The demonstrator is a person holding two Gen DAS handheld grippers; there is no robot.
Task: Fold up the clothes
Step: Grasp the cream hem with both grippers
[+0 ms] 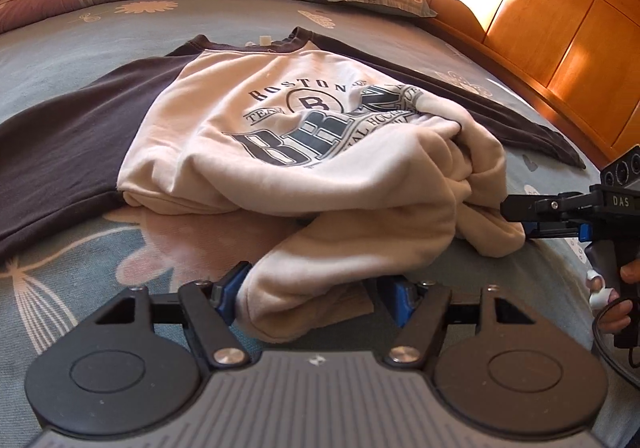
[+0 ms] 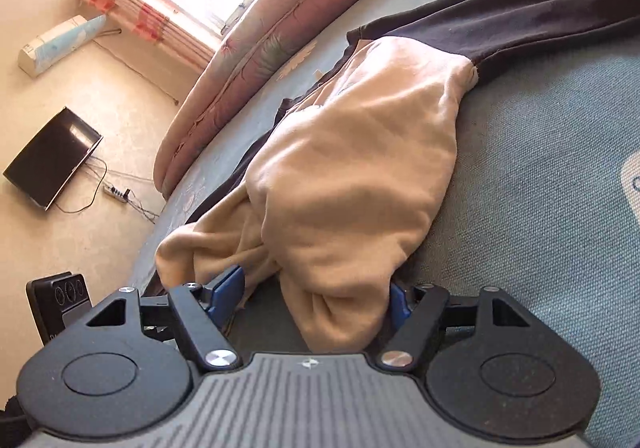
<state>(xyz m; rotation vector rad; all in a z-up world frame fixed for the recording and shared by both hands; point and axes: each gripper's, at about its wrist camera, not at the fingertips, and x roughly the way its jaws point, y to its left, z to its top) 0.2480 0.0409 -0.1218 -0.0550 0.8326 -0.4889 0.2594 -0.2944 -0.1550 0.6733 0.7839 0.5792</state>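
The sweatshirt [image 1: 256, 136] is laid print-up on the bed [image 1: 80, 280], collar toward the headboard end, so its long axis is directed away from both claws. Its cream hem is bunched at the near edge. One fold of that hem is located between the parted jaws of the left claw [image 1: 316, 296], touching one blue pad only. A second fold is located inside the right claw [image 2: 316, 296], whose jaws are likewise spread, not clamped. The hem is reached equally by both hands. It is judged that the coming move must be directed toward the collar.
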